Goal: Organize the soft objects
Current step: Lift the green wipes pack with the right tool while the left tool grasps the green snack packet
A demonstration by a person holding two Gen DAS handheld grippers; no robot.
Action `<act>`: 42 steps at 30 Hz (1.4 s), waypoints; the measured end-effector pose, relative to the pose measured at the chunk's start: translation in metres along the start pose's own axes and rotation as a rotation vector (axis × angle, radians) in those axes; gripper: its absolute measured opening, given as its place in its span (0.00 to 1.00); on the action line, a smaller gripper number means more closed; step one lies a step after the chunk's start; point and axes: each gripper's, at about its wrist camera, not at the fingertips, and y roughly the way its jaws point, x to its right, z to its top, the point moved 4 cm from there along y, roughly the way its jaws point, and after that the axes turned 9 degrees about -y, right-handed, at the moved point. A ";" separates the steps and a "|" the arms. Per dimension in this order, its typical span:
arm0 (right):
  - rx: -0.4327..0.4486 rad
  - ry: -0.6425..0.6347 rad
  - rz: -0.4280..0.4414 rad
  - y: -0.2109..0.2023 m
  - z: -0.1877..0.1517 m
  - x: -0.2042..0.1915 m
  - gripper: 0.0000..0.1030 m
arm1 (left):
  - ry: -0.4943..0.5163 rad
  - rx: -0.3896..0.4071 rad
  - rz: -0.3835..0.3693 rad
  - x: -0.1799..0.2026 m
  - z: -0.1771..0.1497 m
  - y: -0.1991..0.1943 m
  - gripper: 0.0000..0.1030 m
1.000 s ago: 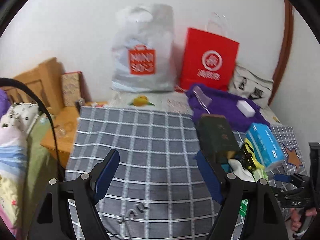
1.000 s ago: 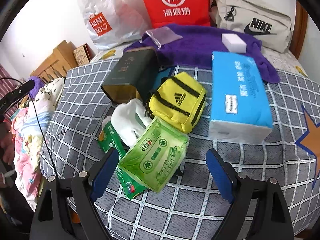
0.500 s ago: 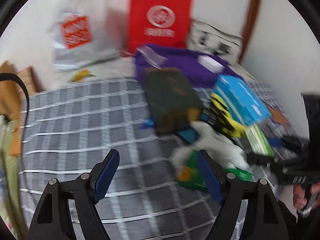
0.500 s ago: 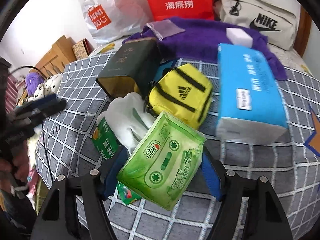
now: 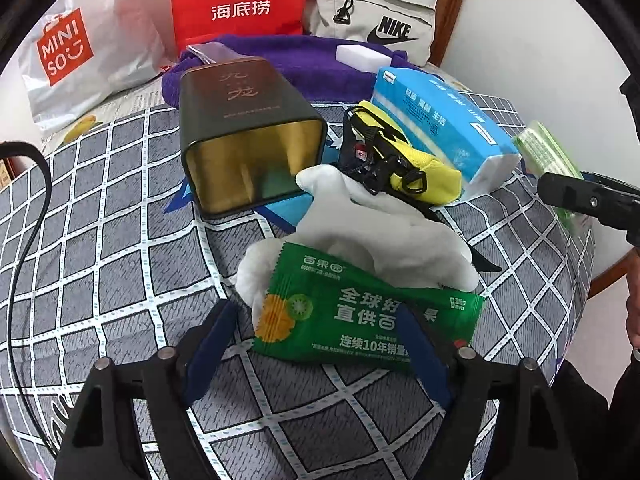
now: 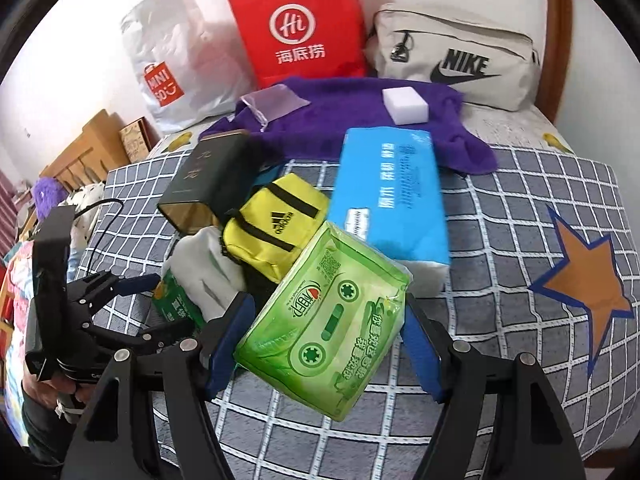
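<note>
A pile of soft things lies on the checked bedspread (image 5: 120,248). My left gripper (image 5: 316,344) is open around a dark green tissue packet (image 5: 360,316), its right finger overlapping the packet's edge. A white cloth (image 5: 372,224) lies behind the packet. My right gripper (image 6: 326,344) is shut on a light green wet-wipe pack (image 6: 328,332), which seems lifted a little off the bed. A yellow Adidas pouch (image 6: 276,224), a blue tissue pack (image 6: 394,196) and a dark tin (image 5: 244,128) lie close behind. The left gripper also shows in the right wrist view (image 6: 120,304).
A purple towel (image 6: 352,120) with a white sponge (image 6: 404,104) lies further back. A red paper bag (image 6: 300,28), a Miniso plastic bag (image 6: 172,64) and a Nike bag (image 6: 456,60) stand against the wall. Wooden furniture (image 6: 88,148) is at the left.
My left gripper swung right and moved in on the dark green packet. My right gripper closed on the light green wipe pack and seems to have raised it slightly.
</note>
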 end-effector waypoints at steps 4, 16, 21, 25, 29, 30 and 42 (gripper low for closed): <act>-0.001 0.013 0.004 0.000 -0.003 0.004 0.70 | -0.026 0.005 -0.026 -0.009 0.004 -0.010 0.24; 0.013 0.010 -0.001 -0.008 -0.006 0.005 0.70 | 0.012 0.075 -0.055 -0.010 0.001 -0.046 0.09; 0.012 0.015 0.004 -0.009 -0.006 0.006 0.70 | 0.101 0.063 0.041 0.018 -0.008 -0.039 0.87; 0.020 0.018 0.004 -0.013 -0.007 0.007 0.70 | -0.067 -0.051 -0.012 0.017 -0.014 -0.025 0.87; 0.025 0.025 -0.003 -0.016 -0.009 0.012 0.70 | -0.249 -0.088 -0.114 0.011 -0.020 -0.019 0.86; 0.027 0.030 -0.004 -0.016 -0.009 0.014 0.70 | -0.287 -0.091 -0.138 0.012 -0.020 -0.017 0.86; 0.027 0.065 0.000 -0.017 -0.016 0.029 0.70 | -0.326 -0.056 0.015 0.027 0.001 0.010 0.80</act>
